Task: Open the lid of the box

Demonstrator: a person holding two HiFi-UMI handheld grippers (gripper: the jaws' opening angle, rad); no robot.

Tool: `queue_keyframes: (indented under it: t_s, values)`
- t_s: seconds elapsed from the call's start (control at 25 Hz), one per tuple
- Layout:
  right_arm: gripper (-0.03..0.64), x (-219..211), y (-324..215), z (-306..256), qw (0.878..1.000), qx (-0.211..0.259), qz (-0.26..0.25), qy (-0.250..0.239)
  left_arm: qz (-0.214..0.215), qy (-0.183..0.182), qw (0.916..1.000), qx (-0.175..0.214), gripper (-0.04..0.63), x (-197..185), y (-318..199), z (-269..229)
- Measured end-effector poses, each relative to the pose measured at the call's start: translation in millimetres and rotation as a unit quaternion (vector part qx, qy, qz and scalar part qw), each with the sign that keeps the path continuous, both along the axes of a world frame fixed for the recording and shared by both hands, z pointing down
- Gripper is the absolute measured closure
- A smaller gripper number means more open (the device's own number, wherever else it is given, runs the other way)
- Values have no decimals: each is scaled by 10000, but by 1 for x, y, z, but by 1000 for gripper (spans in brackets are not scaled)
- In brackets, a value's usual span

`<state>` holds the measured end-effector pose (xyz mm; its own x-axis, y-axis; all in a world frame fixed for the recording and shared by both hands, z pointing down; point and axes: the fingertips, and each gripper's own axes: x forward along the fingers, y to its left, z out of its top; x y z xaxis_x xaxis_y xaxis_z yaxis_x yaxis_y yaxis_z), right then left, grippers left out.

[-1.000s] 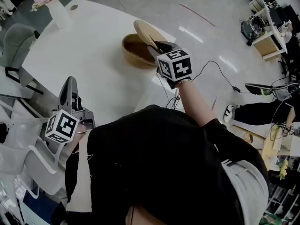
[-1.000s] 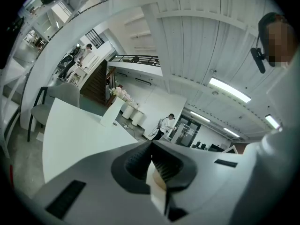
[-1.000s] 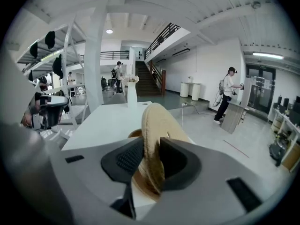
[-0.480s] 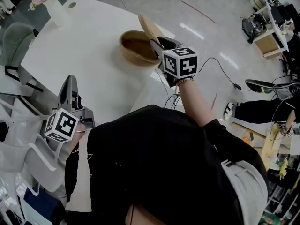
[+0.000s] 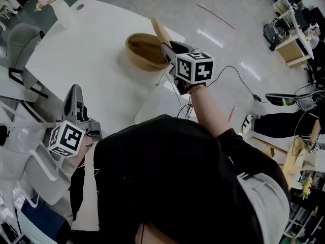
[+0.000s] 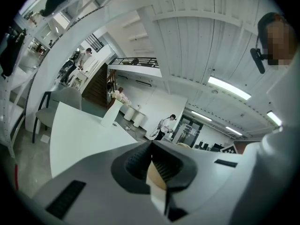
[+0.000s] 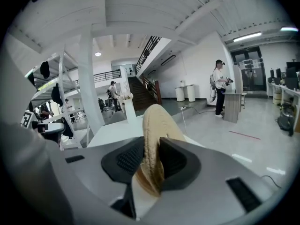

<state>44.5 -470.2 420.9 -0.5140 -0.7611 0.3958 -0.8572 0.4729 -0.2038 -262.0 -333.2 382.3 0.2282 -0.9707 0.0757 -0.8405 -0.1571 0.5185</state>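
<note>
**Now that the lid is tipped up off its rim, the box counts as open**

Right gripper (image 5: 168, 46) is clamped on the lid (image 5: 160, 30), one pad on each face of the woven disc. The disc stands on edge and rises past the jaw tips. The box (image 5: 144, 52) sits on the desk (image 5: 86, 60) just left of and below this gripper, mouth uncovered. I cannot tell whether the lid's lower edge touches the rim.

Judgement: the edge-on hold keeps the disc out of the box mouth.

Left gripper (image 5: 75, 90) has its jaws together with nothing gripped. It is held over the near desk edge, with the box far off to its right, so it probably isn't needed for steadying.

The right gripper view shows the pads biting the lid but not the box. The head view shows the box interior, but the marker cube partly hides that grip.
</note>
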Motion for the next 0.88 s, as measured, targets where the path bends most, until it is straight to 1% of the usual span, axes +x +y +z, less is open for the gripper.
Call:
queue_keyframes:
  t_s: [0.12, 0.36, 0.72, 0.88]
  values:
    - [515, 6, 5, -3, 10000, 12, -9, -96, -105, 10, 9999, 21, 586, 5, 10, -3]
    - [520, 24, 17, -9, 9995, 7, 27, -305, -122, -12, 9999, 77, 586, 29, 30, -11]
    - [522, 44, 34, -14, 9982, -3, 49, -601, -340, 5, 9994, 4, 586, 47, 64, -7]
    - [522, 50, 44, -13, 9977, -11, 3, -673, -367, 19, 9993, 9, 586, 56, 75, -5]
